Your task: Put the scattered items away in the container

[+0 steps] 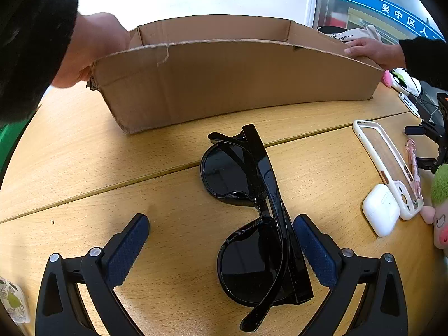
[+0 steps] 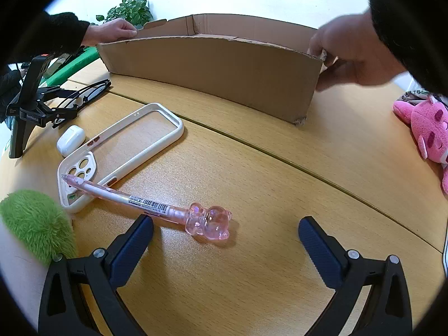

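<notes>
- Left wrist view, upper left of the frame: a bare hand (image 1: 92,47) in a black sleeve grips the left end of the shallow brown cardboard box (image 1: 238,84), which stands on the light wooden tabletop (image 1: 84,154) across the upper middle.
- Bottom of that frame: the left claw (image 1: 221,249) is spread wide open, and its blue-padded fingers (image 1: 126,252) hold nothing.
- Centre to lower centre: folded glossy black sunglasses (image 1: 252,212) lie on the tabletop between the fingers, with the right pad just beside their folded arm; I cannot tell whether they touch.
- Upper right: a second bare hand (image 1: 372,50) rests on the box's right rim.
- Right edge: a white earbud case (image 1: 380,210) lies just beside a white-rimmed clear phone case (image 1: 389,165).
- Right wrist view, left of the frame: a fuzzy green plush (image 2: 36,224) sits at the lower left edge, above it the earbud case and the phone case.
- Lower centre: a pink pen with a translucent bear-shaped cap (image 2: 156,204) lies with its tip over the phone case's camera end, its barrel touching or just over the left finger's tip.
- Bottom: the right claw (image 2: 226,232) is wide open and empty.
- Far right edge: a pink plush toy (image 2: 425,128) lies on the tabletop.
</notes>
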